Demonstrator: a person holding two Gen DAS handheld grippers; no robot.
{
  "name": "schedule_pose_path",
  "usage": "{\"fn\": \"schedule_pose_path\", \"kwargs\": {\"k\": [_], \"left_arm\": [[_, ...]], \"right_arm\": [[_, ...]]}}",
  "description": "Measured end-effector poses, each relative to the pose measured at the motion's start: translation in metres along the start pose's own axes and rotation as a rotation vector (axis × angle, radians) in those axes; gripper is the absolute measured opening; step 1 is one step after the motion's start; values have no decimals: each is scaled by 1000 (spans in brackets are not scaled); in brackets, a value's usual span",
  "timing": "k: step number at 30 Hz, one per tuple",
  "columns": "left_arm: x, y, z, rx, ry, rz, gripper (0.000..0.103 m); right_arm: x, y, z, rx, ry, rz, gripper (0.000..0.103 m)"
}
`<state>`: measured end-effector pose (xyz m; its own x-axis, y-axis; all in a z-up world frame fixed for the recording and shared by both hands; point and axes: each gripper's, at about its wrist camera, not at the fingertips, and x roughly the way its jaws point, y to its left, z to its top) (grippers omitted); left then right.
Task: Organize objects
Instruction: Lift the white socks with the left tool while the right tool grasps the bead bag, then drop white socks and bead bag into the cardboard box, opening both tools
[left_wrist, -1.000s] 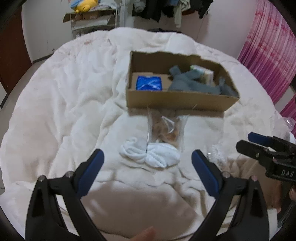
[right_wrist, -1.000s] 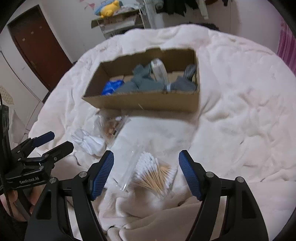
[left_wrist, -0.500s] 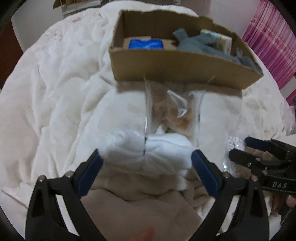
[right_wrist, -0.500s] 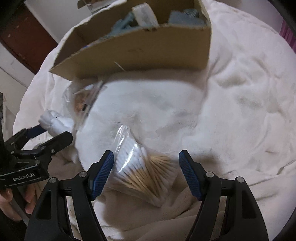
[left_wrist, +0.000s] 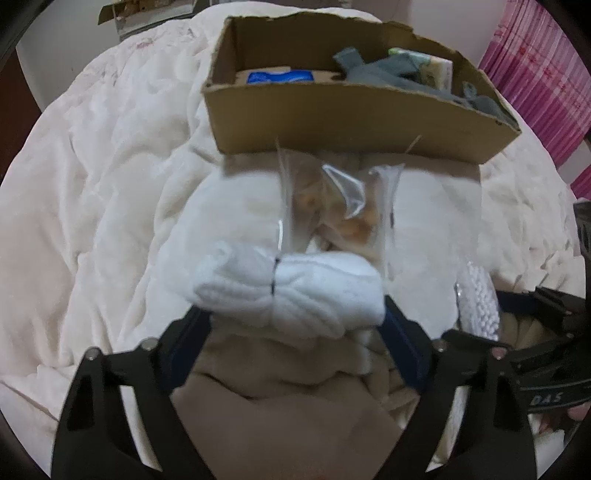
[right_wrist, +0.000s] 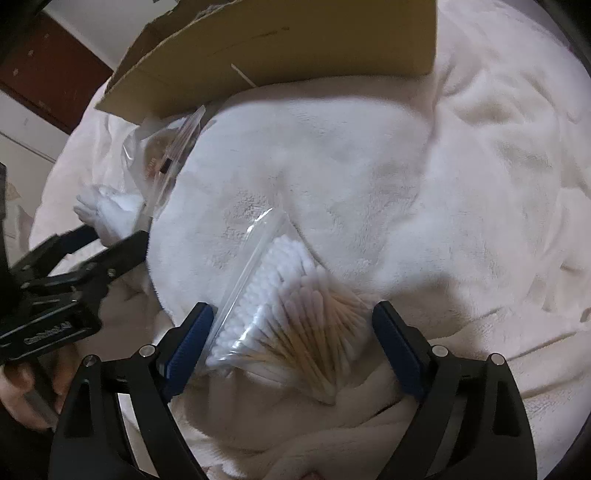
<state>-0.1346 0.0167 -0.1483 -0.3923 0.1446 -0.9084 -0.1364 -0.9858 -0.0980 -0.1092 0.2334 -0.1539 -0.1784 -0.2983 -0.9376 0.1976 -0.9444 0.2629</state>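
Left tongs (left_wrist: 291, 325) are spread wide, one blue pad on each side of a bundle of white socks (left_wrist: 291, 291); the pads (left_wrist: 184, 343) sit at the bundle's ends, but whether they touch it can't be told. Nothing is gripped. The socks lie on a white fleece blanket (left_wrist: 110, 192) covering the bed, w/ a tan blanket fold (left_wrist: 280, 410) just below them. Just behind the socks lies a clear plastic bag (left_wrist: 340, 206) w/ brownish contents, too blurred to name. Beyond that stands an open cardboard box (left_wrist: 351, 122); inside, a blue packet (left_wrist: 280, 76) at the left and grey cloth (left_wrist: 391, 72) toward the right, beside a pale carton (left_wrist: 436, 70).

Right tongs (right_wrist: 291, 339) are also wide open, straddling a clear bag of cotton swabs (right_wrist: 291, 328) w/ wooden sticks. The bag lies on the blanket between the pads, close to the left one, not clamped. In this view the left tongs show at the left edge next to the socks, w/ the person's hand (right_wrist: 22, 384) on the handle. The box's front wall fills the top. Pink curtain (left_wrist: 535, 74) hangs at far right in the left view.
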Motion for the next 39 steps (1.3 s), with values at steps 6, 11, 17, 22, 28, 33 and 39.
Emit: {"fn": "schedule_pose_path", "kwargs": {"k": [6, 11, 17, 22, 28, 33, 39], "left_arm": [[-14, 8, -3, -29, -40, -52, 54], [-33, 1, -7, -24, -103, -88, 31], [-65, 2, -15, -26, -177, -119, 27], [-88, 5, -12, -24, -219, -149, 25], [-118, 4, 0, -9, -293, -165, 25], [-137, 5, 12, -3, -337, -182, 25], [-152, 3, 30, 13, -383, -168, 25]], "right_arm": [[-28, -16, -12, 66, -125, 99, 71], [-56, -16, -28, 55, -207, 148, 64], [-91, -24, -34, 84, -306, 145, 44], [-114, -11, -19, 64, -360, 141, 39], [-139, 17, -7, 18, -453, 127, 39], [-167, 21, 1, -14, -516, 96, 39], [-195, 29, 8, -64, -599, 19, 39]]}}
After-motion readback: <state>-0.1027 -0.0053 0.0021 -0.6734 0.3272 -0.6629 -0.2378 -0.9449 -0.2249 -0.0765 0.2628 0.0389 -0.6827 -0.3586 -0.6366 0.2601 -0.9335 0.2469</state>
